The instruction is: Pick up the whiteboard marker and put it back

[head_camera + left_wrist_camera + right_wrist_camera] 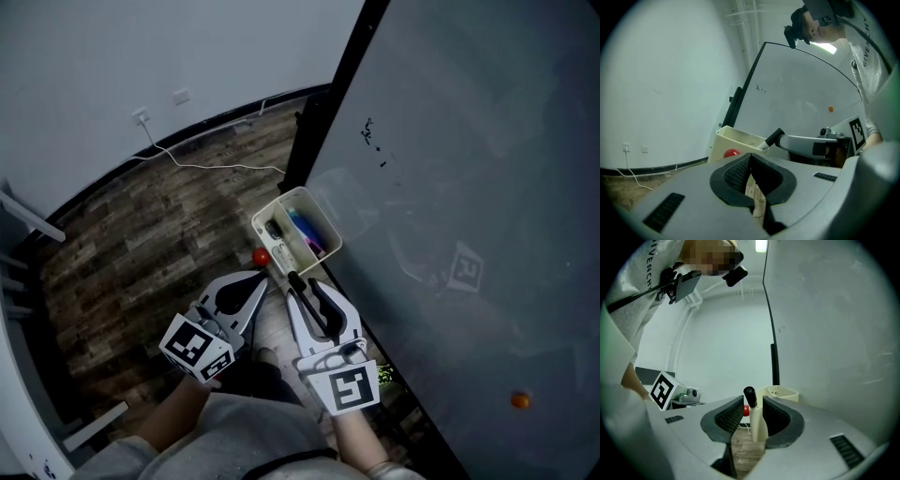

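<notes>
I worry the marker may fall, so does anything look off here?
Yes. The whiteboard marker stands between the open jaws of the right hand-held gripper, leaning on one pad with a gap at the other, near the tray. It looks loose rather than clamped and may drop.

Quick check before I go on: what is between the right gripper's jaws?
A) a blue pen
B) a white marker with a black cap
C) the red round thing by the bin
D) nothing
B: in the right gripper view the marker, with its white body and black cap, stands between the jaws of the right gripper, and a gap shows beside it toward the picture-left pad.
</notes>
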Tool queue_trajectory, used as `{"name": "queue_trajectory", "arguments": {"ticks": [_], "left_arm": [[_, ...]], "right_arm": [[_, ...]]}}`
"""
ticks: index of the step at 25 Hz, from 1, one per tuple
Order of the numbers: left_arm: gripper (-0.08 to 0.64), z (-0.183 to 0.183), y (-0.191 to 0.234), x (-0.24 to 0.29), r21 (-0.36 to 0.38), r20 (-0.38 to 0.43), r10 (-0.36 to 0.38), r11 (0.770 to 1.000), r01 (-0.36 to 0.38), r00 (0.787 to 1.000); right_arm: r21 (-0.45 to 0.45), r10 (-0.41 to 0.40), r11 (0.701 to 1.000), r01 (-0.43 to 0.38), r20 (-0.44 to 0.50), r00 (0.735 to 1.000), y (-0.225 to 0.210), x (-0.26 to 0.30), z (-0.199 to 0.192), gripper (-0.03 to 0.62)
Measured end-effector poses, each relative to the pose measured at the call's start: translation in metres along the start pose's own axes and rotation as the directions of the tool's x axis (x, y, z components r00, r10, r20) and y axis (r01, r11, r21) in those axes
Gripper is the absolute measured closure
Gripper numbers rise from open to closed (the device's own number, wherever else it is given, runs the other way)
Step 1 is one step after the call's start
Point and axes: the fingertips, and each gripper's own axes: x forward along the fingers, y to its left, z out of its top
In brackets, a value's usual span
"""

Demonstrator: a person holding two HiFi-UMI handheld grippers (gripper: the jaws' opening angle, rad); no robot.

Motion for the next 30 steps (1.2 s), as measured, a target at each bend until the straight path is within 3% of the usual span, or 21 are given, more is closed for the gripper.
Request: {"name": "queue_trajectory", "arguments": {"ticks": [14,30], "left_arm": [[0.545,-0.006,0.007,0.005,-0.007,-0.039,-0.062,0.998,0.062,0.997],[0.545,-0.015,0.012,0.003,-0.014,-0.069,-0.077,0.997,0.076,0.995]], "right_arm": [[-0.028,-0.056,0.998,0.056,-0.007,0.998,0.001,0.011,0.001,0.474],[-0.033,-0.044,0.998,0.044,-0.016,0.999,0.003,0.020,-0.001,0.500]]}}
